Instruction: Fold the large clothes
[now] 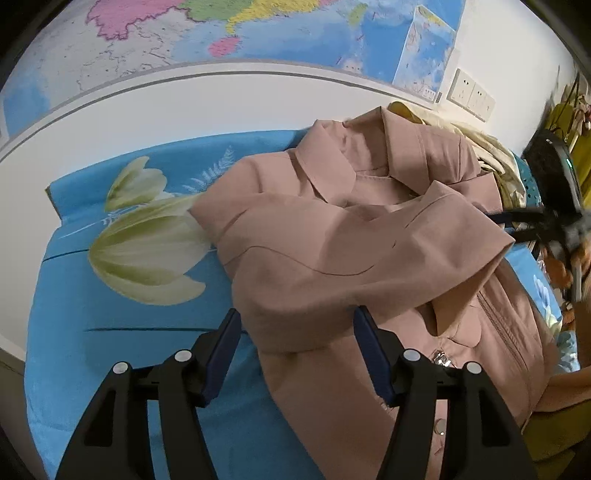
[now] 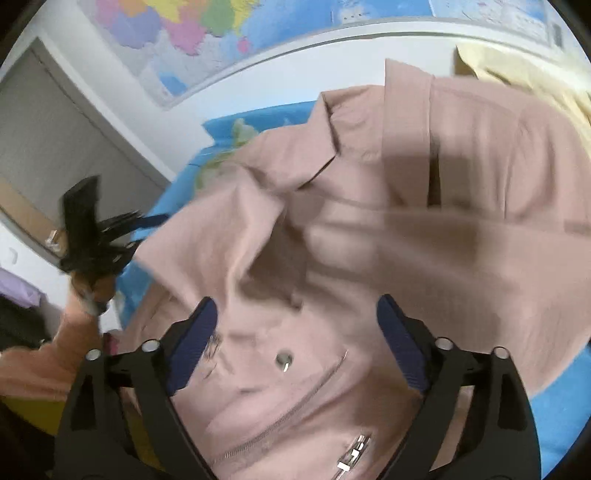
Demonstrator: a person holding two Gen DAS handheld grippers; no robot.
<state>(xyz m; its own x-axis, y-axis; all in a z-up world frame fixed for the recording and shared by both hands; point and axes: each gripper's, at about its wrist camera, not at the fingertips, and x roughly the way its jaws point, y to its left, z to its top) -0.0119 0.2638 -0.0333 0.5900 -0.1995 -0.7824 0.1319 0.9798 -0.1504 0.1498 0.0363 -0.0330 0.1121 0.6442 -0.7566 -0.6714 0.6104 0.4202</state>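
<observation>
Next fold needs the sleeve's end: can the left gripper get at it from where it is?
Probably yes. The left gripper is open, with the sleeve end lying on top of the jacket between its fingers, nothing over it; the right gripper is off to the far side.

Blue bedsheet (image 1: 122, 350) bare left of pink jacket (image 1: 369, 240); wall (image 1: 221, 107) and beige clothes pile (image 1: 476, 144) block far side.

Blue floral bedsheet (image 1: 122, 332) as landmark. Behind it, a white wall carrying a coloured map (image 1: 229, 33). Right of that map, wall sockets (image 1: 471, 94). At its far right corner, heaped cream clothing (image 1: 491, 155).
</observation>
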